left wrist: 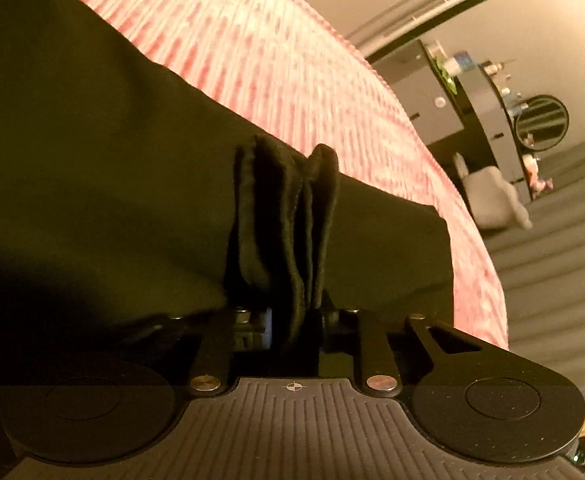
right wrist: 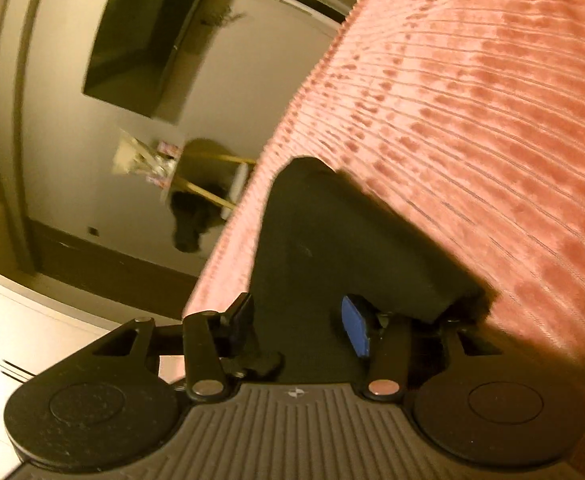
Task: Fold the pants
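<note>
The dark pants point(left wrist: 92, 160) are lying spread on the bed point(left wrist: 292, 80), over its pink ribbed cover, reaching to the bed's edge. The left tool point(left wrist: 292, 312) is clamping a bunched stack of the pants' fabric, several layers standing up in folds between its jaws, probably so that all layers travel together when the fold is carried over. In the right wrist view, the right tool point(right wrist: 296, 324) is straddling a corner of the pants point(right wrist: 332, 240) near the bed's edge; its jaws are standing apart, the blue pad point(right wrist: 354, 326) showing bare, so it is not yet gripping. It seems to be lining up to take a matching hold.
</note>
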Demonstrator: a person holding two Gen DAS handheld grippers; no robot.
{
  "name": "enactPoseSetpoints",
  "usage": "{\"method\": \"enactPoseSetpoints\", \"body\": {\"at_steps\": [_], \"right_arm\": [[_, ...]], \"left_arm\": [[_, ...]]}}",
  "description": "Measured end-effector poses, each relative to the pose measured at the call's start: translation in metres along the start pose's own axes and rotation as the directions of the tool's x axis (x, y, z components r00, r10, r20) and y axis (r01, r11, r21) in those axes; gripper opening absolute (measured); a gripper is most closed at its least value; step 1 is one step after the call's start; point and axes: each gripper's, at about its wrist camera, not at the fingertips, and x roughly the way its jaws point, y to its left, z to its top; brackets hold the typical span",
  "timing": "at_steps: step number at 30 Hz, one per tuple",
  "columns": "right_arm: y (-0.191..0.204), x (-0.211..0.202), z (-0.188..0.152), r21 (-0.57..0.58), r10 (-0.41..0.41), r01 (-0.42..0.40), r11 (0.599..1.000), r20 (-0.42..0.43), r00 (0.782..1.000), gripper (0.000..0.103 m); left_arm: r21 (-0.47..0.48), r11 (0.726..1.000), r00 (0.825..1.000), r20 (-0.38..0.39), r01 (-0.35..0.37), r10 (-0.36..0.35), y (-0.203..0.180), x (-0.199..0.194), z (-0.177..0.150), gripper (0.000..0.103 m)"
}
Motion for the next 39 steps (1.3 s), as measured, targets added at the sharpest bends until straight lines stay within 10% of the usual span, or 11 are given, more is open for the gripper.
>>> {"method": "enactPoseSetpoints", "body": {"at_steps": [6, 10, 13, 18, 26, 30, 39], "right_arm": [[0.004, -0.021, 0.000, -0.022, -0.024, 0.027, 0.999, 0.106, 0.994, 0.049], [0.007, 0.004, -0.001, -0.051, -0.205, 0.204, 0.978, -0.015, 0.979, 0.023], [0.016, 0.014, -0.003, -0.114, -0.246, 0.240, 0.964, -0.045, 0.968, 0.022], [0.020, -0.001, -0.008, -0.092, -0.099, 0.094, 0.991, -0.049, 0.994, 0.051], [0.039, -0.013, -0.023, -0.175, -0.070, 0.063, 0.983, -0.038, 0.997, 0.055], [0.048, 0.003, -0.028, -0.248, -0.123, 0.104, 0.963, -0.061, 0.991, 0.046], [0.072, 0.036, -0.046, -0.458, -0.250, 0.205, 0.865, -0.039, 0.967, 0.021]], "left_arm": [[0.069, 0.997, 0.999, 0.025, -0.043, 0.041, -0.006, -0.017, -0.006, 0.018], [0.050, 0.997, 0.998, 0.030, -0.052, 0.051, 0.000, -0.024, -0.005, 0.018], [0.039, 0.998, 0.998, 0.027, -0.050, 0.049, 0.000, -0.025, -0.006, 0.018], [0.066, 0.995, 0.996, 0.064, -0.073, 0.069, -0.003, -0.039, 0.000, 0.017], [0.139, 0.967, 0.966, 0.182, -0.212, 0.185, 0.034, -0.107, 0.009, 0.018], [0.108, 0.967, 0.956, 0.212, -0.231, 0.204, 0.061, -0.120, 0.000, 0.042], [0.080, 0.967, 0.937, 0.280, -0.240, 0.209, 0.070, -0.119, 0.002, 0.055]]}}
